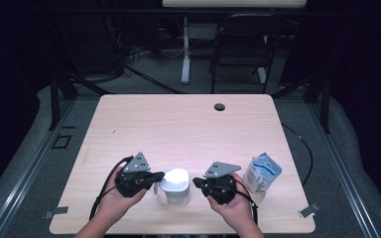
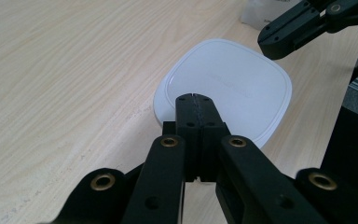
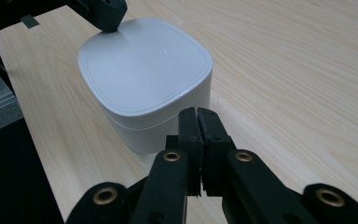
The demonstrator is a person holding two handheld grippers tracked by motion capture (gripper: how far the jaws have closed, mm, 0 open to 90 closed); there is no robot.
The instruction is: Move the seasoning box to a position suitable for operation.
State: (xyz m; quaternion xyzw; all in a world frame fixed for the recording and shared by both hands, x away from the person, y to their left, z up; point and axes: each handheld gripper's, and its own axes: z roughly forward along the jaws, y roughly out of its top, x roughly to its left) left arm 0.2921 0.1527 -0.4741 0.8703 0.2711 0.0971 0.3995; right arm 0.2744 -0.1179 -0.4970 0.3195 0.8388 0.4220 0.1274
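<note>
White box stands upright (lid facing up), squarish.

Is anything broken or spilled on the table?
Nothing stands out. The white container sits upright with its lid on, the blue-and-white pouch looks whole, and nothing is spilled on the table.

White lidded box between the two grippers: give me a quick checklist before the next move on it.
1. Lid seated flat on the white box: ok.
2. Left gripper shut, nothing between the jaws: ok.
3. Right gripper shut, nothing held: ok.
4. Left gripper tip over the lid's edge; contact: cannot tell.
5. Blue-and-white pouch stands apart from the box: ok.
6. Box upright on the table: ok.
</note>
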